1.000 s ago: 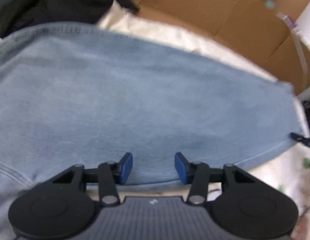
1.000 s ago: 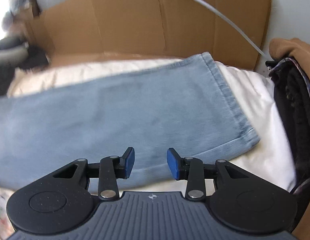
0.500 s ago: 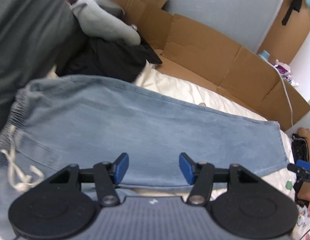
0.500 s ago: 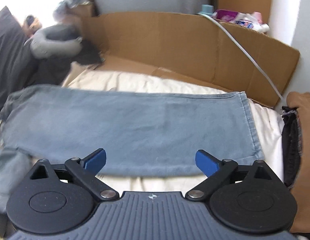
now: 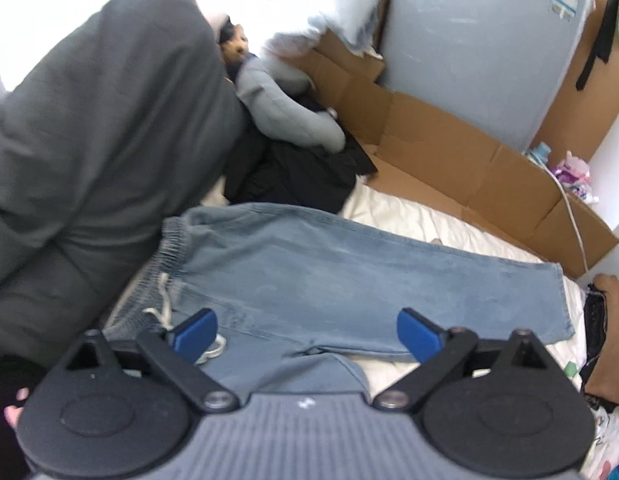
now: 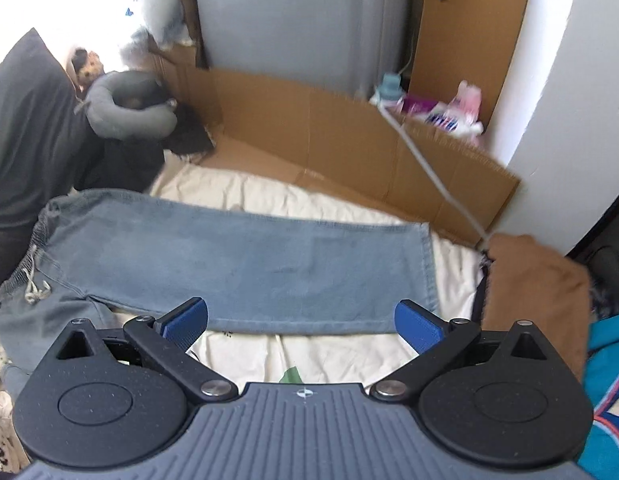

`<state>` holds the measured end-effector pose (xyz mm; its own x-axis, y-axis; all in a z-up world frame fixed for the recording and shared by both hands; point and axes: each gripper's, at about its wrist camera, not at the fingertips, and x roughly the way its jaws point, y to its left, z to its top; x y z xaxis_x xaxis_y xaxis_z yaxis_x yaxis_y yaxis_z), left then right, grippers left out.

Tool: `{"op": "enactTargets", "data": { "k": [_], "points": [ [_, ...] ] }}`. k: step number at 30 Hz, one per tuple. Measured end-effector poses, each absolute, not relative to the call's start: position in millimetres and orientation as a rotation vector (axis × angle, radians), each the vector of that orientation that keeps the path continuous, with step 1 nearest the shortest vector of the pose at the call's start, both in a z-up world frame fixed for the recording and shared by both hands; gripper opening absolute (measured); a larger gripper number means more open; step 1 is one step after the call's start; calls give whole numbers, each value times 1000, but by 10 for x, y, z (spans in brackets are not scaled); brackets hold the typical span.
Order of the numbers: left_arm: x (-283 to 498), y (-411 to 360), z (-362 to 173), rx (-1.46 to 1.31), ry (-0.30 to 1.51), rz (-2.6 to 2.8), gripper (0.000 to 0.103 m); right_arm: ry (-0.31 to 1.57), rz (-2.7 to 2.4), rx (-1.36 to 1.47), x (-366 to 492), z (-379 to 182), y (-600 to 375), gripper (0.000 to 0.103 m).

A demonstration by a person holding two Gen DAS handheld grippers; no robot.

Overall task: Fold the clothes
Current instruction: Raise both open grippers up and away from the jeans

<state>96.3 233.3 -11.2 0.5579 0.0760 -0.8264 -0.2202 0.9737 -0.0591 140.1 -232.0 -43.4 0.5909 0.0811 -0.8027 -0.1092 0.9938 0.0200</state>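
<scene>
A pair of light blue denim trousers [image 5: 341, 276] lay flat on a cream sheet [image 6: 309, 196], the upper leg stretched out straight with a stitched hem at its far end. The cloth looked soft and washed, with an elastic gathered waistband and a pale, knotted drawstring [image 5: 163, 304]. Against the trousers' waistband end rose a big dark grey pillow [image 5: 93, 140], smooth and plump; beyond that end lay a curved grey neck cushion [image 6: 129, 108] on a heap of black cloth [image 5: 297, 172]. Behind the trousers, flattened brown corrugated cardboard [image 6: 337, 140] stood along a pale grey panel [image 6: 293, 20], with a white cable [image 6: 433, 176] trailing across it. Past the hem end sat a tan, fuzzy folded garment [image 6: 537, 292] over darker cloth.

The left gripper [image 5: 307, 332] hung above the trousers near the waistband, its blue, ribbed pads spreading apart, jaws opening with nothing pinched between them. The right gripper [image 6: 301, 322] hung above the near edge of the trousers towards the hem, its blue pads set as wide as they went and gripping nothing. Both had matte black linkage arms and a ridged grey body.
</scene>
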Motion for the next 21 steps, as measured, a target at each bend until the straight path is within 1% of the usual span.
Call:
{"op": "enactTargets", "data": {
  "k": [10,13,17,21],
  "points": [
    [470,2494,665,-174,914,219,100,887,83,36,883,498,-2467,103],
    [345,2518,801,-186,909,214,100,870,88,90,682,741,-2504,103],
    [195,2575,917,-187,913,201,100,800,117,127,359,1024,-2497,103],
    [33,2615,1014,-182,897,199,100,770,135,163,140,1132,-2527,103]
  ]
}}
